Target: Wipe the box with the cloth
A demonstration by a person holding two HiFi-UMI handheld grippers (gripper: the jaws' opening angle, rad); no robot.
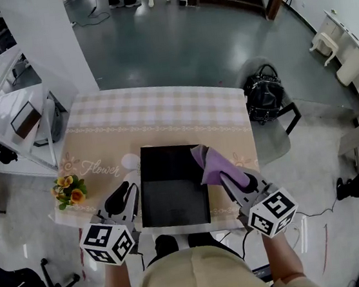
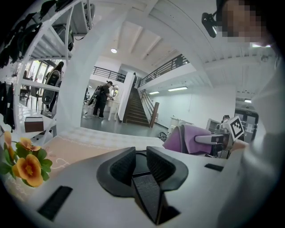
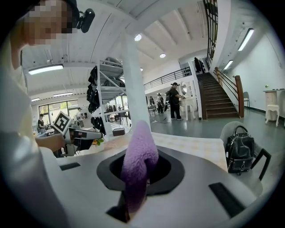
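The flat black rectangular box point(image 1: 172, 186) lies on the beige patterned tablecloth point(image 1: 157, 119). The right gripper point(image 1: 230, 177) is clamped on the fuzzy purple cloth point(image 1: 211, 163) at the box's right edge. The left gripper point(image 1: 126, 193) is just beside the left edge, with its jaws narrowly apart.

The right gripper's point(image 3: 135, 171) jaws are covered by the purple cloth point(image 3: 140, 142); the box's point(image 1: 172, 186) far right corner is hidden beneath it.
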